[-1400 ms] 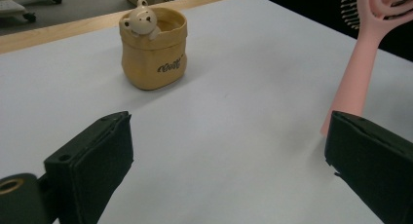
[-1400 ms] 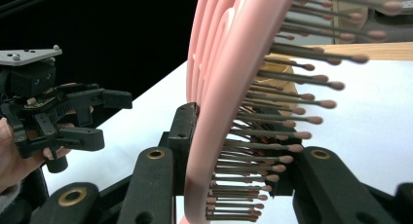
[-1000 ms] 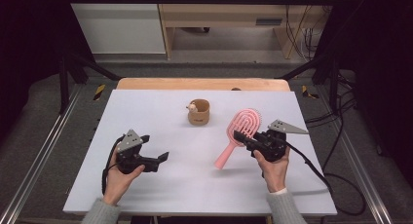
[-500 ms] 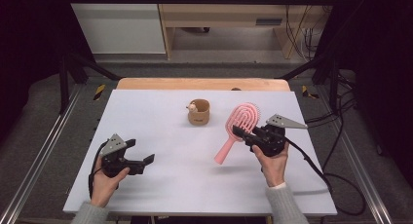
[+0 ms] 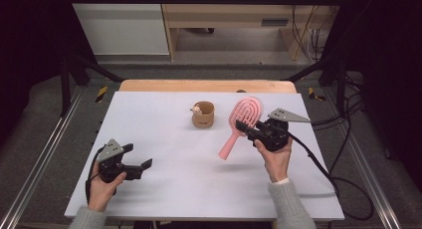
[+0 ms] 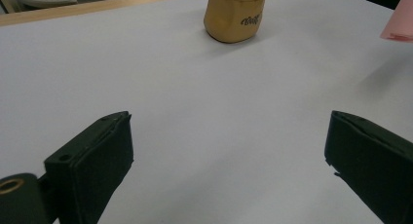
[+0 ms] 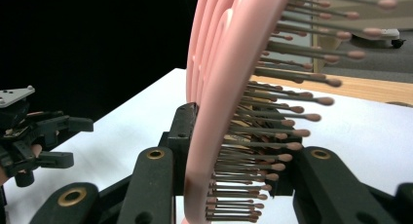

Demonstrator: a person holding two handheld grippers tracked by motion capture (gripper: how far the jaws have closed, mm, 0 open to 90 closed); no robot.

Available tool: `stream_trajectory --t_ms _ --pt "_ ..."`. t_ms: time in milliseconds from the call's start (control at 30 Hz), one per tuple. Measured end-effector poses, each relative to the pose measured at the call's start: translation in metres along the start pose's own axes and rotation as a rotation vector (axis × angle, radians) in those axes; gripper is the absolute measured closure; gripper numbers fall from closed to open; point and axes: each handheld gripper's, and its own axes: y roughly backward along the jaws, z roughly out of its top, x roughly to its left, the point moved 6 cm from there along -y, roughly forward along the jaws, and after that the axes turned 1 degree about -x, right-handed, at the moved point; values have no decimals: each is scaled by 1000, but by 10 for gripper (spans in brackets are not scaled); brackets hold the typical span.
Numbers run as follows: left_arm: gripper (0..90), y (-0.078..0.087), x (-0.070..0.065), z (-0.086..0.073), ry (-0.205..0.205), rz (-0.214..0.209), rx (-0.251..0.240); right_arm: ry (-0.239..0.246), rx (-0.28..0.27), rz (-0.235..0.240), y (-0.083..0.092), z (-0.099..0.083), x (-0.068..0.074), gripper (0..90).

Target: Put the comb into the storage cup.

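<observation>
A pink hairbrush [image 5: 247,111] hangs tilted above the white table [image 5: 199,194], handle pointing down and to the left. My right gripper [image 5: 243,126] is shut on its neck. In the right gripper view the brush [image 7: 214,87] stands edge-on between the jaws of the right gripper [image 7: 234,156], bristles to the right. A tan cup [image 5: 203,115] with a small figure on its rim sits at the table's middle back. My left gripper [image 5: 138,156] rests low at the front left, open and holding nothing. In the left gripper view, my left gripper [image 6: 229,151] frames bare table, with the cup [image 6: 234,14] far ahead.
The brush's shadow falls on the table under its handle. A wooden strip [image 5: 199,85] borders the table's far edge, with metal rails either side. A cable [image 5: 323,164] trails from the right gripper over the right edge. The brush's handle tip [image 6: 399,19] shows at the left gripper view's upper right.
My left gripper has slid left toward the table's front left corner. The right gripper has lifted the hairbrush a little, so its handle hangs higher.
</observation>
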Motion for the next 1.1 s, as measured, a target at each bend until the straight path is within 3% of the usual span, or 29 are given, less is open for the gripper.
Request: stream_trajectory --t_ms 1100 --pt "36 0 6 -7 -23 -1 -2 21 -10 -70 -36 41 -9 632"
